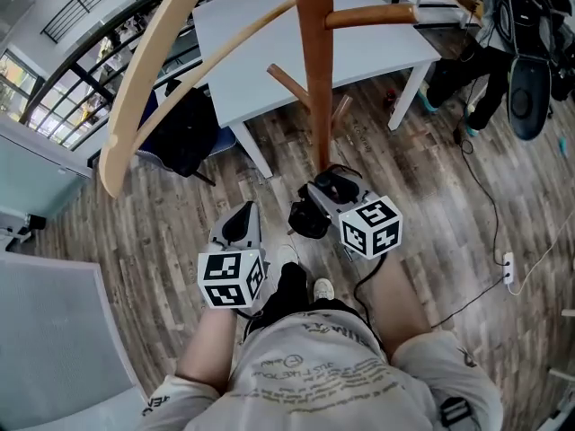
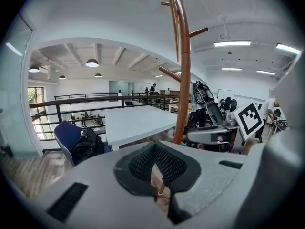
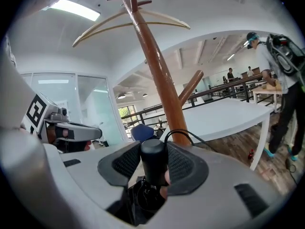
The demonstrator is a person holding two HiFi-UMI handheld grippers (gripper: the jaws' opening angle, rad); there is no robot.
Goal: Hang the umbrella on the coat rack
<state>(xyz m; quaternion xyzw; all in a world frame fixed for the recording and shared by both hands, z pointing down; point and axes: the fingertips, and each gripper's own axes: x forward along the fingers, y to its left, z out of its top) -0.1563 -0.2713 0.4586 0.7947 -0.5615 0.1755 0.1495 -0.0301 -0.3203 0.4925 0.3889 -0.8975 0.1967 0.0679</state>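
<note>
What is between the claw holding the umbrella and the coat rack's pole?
In the right gripper view, only a thin black cord loop from the umbrella arcs between the right gripper and the coat rack pole; nothing else.

Place: an open-plan office, seemingly on an upper level.
Table: a large white table point(image 1: 377, 57), upper middle of the head view.
Seating: a blue chair point(image 2: 66, 135) with a black bag point(image 2: 88, 147), lower left of the left gripper view.
Railing: a dark rail point(image 2: 95, 99) at middle left, with windows beyond.
Ceiling: round lamps point(image 2: 92, 62) upper left, strip lights point(image 2: 232, 43) upper right.
Walls: glass partition point(image 3: 90, 104), left of the right gripper view.
Floor: wood-look planks point(image 1: 431, 196).
People: a person point(image 2: 152, 88) stands far back by more desks.
</note>
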